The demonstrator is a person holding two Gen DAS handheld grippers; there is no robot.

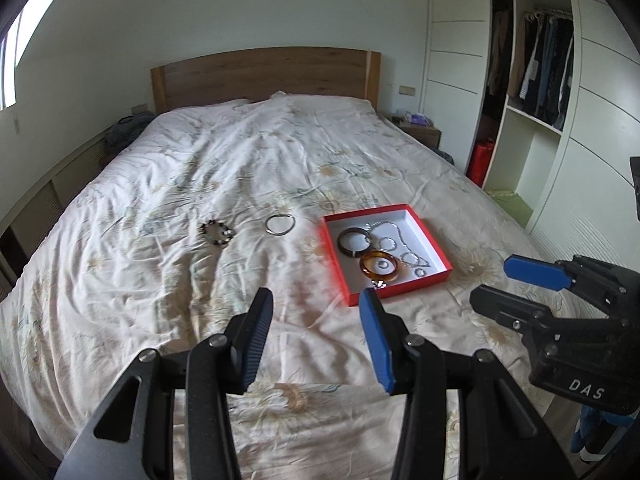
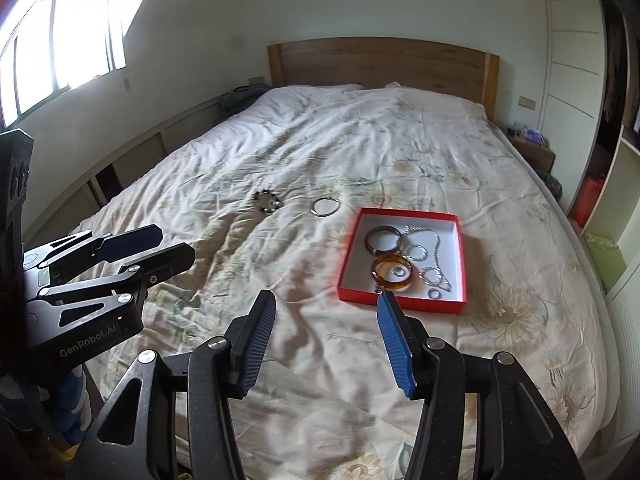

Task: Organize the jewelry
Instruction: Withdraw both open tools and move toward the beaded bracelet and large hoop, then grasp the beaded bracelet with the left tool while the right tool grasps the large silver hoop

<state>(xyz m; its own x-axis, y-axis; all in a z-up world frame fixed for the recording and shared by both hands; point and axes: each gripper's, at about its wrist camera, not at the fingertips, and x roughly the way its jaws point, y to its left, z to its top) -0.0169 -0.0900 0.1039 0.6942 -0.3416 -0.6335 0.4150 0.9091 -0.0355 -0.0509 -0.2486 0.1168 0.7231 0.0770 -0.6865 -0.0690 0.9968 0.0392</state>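
Observation:
A red box with a white inside [image 1: 416, 220] [image 2: 460, 256] lies on the bed. In it are a dark bangle [image 1: 354, 242] [image 2: 382, 240], an amber bangle [image 1: 379, 267] [image 2: 394, 274] and a silver chain with rings [image 1: 404, 246] [image 2: 434, 258]. A beaded bracelet [image 1: 217, 232] [image 2: 267, 202] and a silver bangle [image 1: 280, 224] [image 2: 326, 206] lie on the quilt left of the box. My left gripper [image 1: 316, 300] [image 2: 172, 244] is open and empty, above the quilt in front of the box. My right gripper [image 2: 326, 300] [image 1: 490, 280] is open and empty, near the box's front edge.
The bed has a floral quilt [image 1: 200, 160] and a wooden headboard [image 1: 264, 76]. An open wardrobe with hanging clothes [image 1: 536, 72] stands to the right. A nightstand [image 1: 420, 130] is at the back right, and a low cabinet under a window [image 2: 80, 196] runs along the left.

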